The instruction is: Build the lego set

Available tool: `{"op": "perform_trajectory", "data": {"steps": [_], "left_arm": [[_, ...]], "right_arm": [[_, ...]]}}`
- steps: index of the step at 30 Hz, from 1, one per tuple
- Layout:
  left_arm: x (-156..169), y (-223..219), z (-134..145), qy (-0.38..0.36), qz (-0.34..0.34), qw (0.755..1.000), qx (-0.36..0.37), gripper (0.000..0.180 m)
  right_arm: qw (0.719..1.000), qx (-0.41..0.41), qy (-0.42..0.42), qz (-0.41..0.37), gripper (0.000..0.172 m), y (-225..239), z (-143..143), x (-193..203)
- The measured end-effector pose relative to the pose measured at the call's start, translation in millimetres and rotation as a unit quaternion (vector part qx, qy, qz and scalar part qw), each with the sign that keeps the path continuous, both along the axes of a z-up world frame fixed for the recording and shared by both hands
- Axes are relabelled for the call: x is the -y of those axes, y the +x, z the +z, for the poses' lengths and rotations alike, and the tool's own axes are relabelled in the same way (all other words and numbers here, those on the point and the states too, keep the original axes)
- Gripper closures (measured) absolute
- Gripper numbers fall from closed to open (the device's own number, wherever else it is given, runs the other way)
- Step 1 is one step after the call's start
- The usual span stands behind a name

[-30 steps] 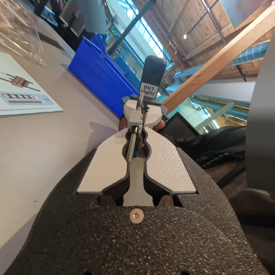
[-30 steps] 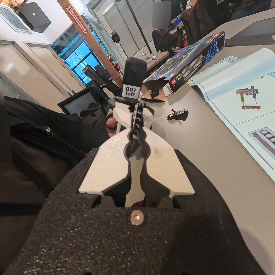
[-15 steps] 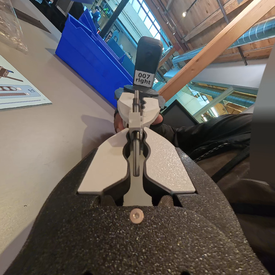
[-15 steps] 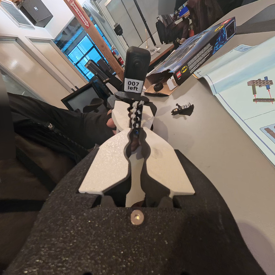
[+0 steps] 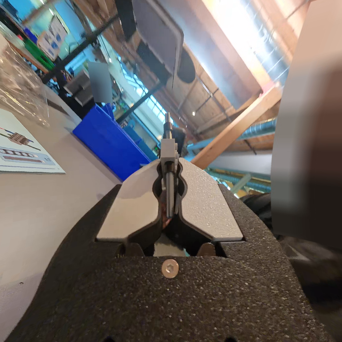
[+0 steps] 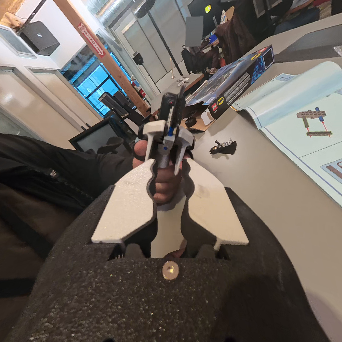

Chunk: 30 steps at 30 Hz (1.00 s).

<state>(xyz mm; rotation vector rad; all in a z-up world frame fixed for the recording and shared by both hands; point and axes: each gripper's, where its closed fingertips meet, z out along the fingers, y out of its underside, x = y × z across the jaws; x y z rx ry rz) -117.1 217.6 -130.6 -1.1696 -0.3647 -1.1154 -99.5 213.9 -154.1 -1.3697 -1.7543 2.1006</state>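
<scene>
Pinching a grey brick assembly (image 5: 168, 153) in my left gripper (image 5: 169, 166), I am spreading my right gripper (image 6: 170, 166), releasing nothing visible.

Timber ceiling (image 5: 231, 46) and slanting wood beam (image 5: 240, 125), blue-lit windows (image 6: 92, 85), grey table (image 6: 268, 175).

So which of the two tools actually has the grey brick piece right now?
The left tool: its fingers are closed on the grey brick piece. The right tool stands open, holding nothing.
</scene>
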Motion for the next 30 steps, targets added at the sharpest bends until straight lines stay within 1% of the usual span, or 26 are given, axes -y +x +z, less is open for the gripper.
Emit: {"op": "perform_trajectory", "data": {"steps": [2, 6, 9, 14, 18, 20, 25, 30], "left_arm": [[0, -1, 2, 0.013, 0.016, 1.000, 0.010, 0.168], [-1, 5, 5, 0.027, 0.034, 0.999, -0.006, 0.168], [-3, 7, 6, 0.033, 0.045, 0.998, -0.015, 0.168], [-6, 13, 5, 0.029, 0.043, 0.998, -0.031, 0.168], [-9, 18, 3, 0.020, 0.038, 0.998, -0.045, 0.168], [-11, 20, 2, 0.013, 0.036, 0.998, -0.051, 0.168], [-10, 21, 3, 0.015, 0.025, 0.998, -0.048, 0.168], [-7, 17, 5, 0.020, 0.032, 0.998, -0.053, 0.167]], "right_arm": [[1.000, 0.009, -0.010, -0.013, 0.147, -3, -2, 4], [0.998, 0.020, -0.055, -0.025, 0.149, -6, 1, 10], [0.997, 0.016, -0.064, -0.028, 0.150, -6, 4, 13], [0.997, 0.009, -0.067, -0.044, 0.151, -7, 9, 11], [0.997, 0.015, -0.064, -0.043, 0.153, -7, 6, 13], [0.997, 0.009, -0.069, -0.040, 0.159, -6, 7, 15], [0.996, -0.008, -0.072, -0.047, 0.160, -5, 9, 14], [0.995, -0.018, -0.085, -0.047, 0.160, -4, 14, 6]]}}
